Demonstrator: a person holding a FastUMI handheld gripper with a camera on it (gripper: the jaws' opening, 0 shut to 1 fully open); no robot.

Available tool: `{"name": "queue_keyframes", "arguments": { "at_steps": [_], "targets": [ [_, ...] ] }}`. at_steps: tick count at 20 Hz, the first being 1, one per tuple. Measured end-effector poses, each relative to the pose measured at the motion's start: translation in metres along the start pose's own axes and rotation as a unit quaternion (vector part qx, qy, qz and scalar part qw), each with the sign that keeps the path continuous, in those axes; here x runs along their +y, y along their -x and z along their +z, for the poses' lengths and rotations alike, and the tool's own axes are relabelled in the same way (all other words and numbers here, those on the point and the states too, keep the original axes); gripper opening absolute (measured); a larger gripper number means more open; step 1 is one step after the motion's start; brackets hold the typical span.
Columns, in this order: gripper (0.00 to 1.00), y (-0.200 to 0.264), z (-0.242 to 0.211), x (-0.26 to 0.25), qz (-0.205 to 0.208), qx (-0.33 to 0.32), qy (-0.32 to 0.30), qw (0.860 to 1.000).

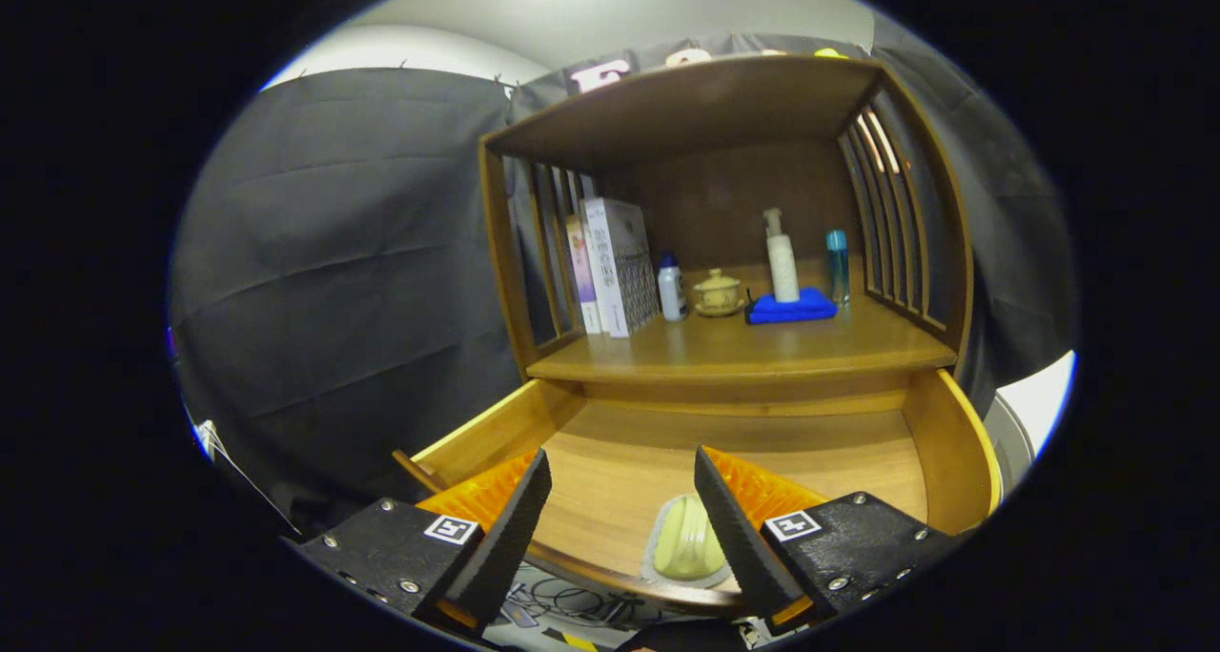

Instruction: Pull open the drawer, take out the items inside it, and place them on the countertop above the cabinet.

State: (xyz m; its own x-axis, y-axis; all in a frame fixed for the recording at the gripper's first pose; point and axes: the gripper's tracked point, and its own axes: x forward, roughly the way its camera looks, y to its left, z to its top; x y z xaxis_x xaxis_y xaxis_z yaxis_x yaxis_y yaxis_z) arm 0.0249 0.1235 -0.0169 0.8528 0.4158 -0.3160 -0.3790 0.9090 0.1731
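The wooden drawer (939, 442) is pulled open below the countertop (743, 352). A pale green bar of soap in a clear dish (684, 542) lies on the drawer floor near its front edge, close to my right finger (729, 528). My gripper (620, 485) hovers over the drawer front, open, with nothing between its fingers. The soap sits low between the fingers, nearer the right one, and the right finger covers its right edge.
On the countertop inside the cabinet stand books (615, 266), a small white bottle (672, 288), a lidded yellow cup on a saucer (718, 293), a pump bottle (782, 256) on a blue cloth (791, 307) and a blue bottle (838, 266). Slatted sides close in the shelf.
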Motion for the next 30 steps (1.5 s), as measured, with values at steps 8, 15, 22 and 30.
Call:
{"name": "queue_keyframes", "arguments": {
  "at_steps": [8, 15, 22, 30],
  "targets": [
    [0.96, -0.046, -0.046, -0.057, -0.044, 0.159, -0.025, 0.986],
    [0.75, -0.050, -0.073, -0.058, -0.049, 0.236, -0.011, 0.970],
    [0.42, -0.051, -0.086, -0.057, -0.039, 0.262, -0.013, 0.964],
    [0.21, -0.053, -0.059, -0.057, -0.039, 0.175, 0.060, 0.982]
  ]
}}
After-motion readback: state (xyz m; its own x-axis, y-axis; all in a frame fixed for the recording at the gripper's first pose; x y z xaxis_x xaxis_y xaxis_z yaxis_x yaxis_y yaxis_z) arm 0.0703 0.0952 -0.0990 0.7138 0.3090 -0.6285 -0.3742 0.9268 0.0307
